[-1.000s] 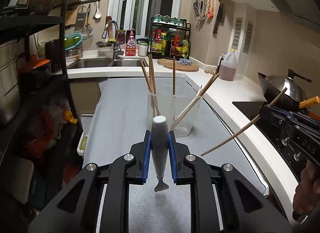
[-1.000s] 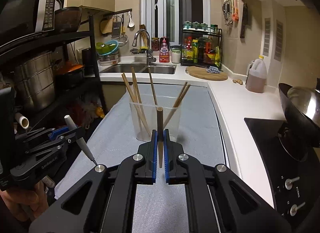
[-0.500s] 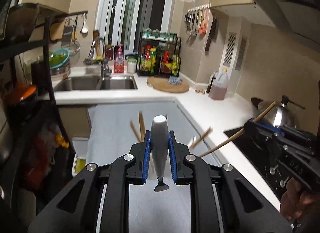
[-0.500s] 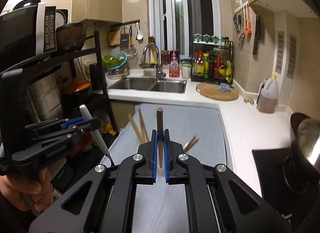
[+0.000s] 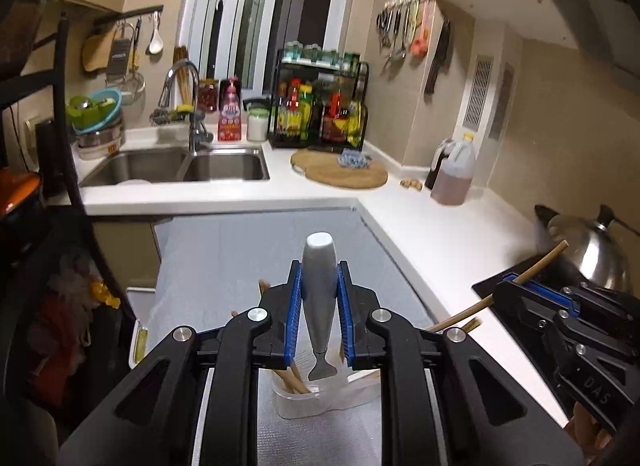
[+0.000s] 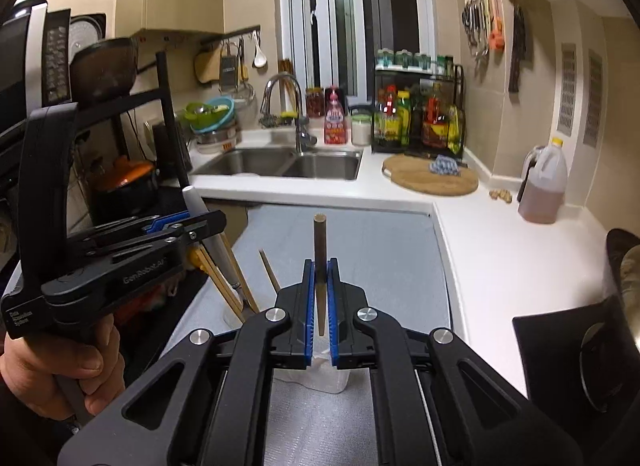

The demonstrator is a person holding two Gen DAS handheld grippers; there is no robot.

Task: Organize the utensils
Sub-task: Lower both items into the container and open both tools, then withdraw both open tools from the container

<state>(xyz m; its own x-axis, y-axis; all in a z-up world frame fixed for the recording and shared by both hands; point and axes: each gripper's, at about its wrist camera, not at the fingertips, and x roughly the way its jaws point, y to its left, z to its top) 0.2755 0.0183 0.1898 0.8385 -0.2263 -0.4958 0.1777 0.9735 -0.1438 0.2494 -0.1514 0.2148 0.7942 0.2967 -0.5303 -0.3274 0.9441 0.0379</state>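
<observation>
Left gripper [image 5: 319, 294]: blue pads are pressing on both sides of a grey utensil handle [image 5: 319, 266], rounded end pointing up and away, narrow flattened neck hanging below the pads. What is on its working end cannot be seen. In the right wrist view the same gripper [image 6: 192, 221] is sitting at the left edge, a hand [image 6: 68, 366] wrapping its grip.

Right gripper [image 6: 319, 294]: jaws are closing tight on a single wooden chopstick [image 6: 319, 250], standing nearly upright between the pads. From the left wrist view this gripper [image 5: 520, 286] is showing at the right, the chopstick [image 5: 532, 266] slanting up toward a steel wok lid [image 5: 588, 250].

Clear plastic container [image 5: 316, 398]: standing on the grey mat [image 5: 240, 250], mostly hidden under the left gripper's frame. Several wooden chopsticks [image 5: 294, 380] are leaning inside it. In the right wrist view the container [image 6: 316, 374] is lying just below the pads, with chopstick ends [image 6: 224, 278] sticking up at the left.

Surroundings: steel double sink [image 5: 180, 165] with tap [image 5: 188, 97] at the far end; round wooden board [image 5: 340, 173] on the white counter [image 5: 440, 234]; black rack of bottles [image 5: 320, 109]; jug of brown liquid [image 5: 454, 173] by the wall; hanging tools [image 5: 404, 29] above.
</observation>
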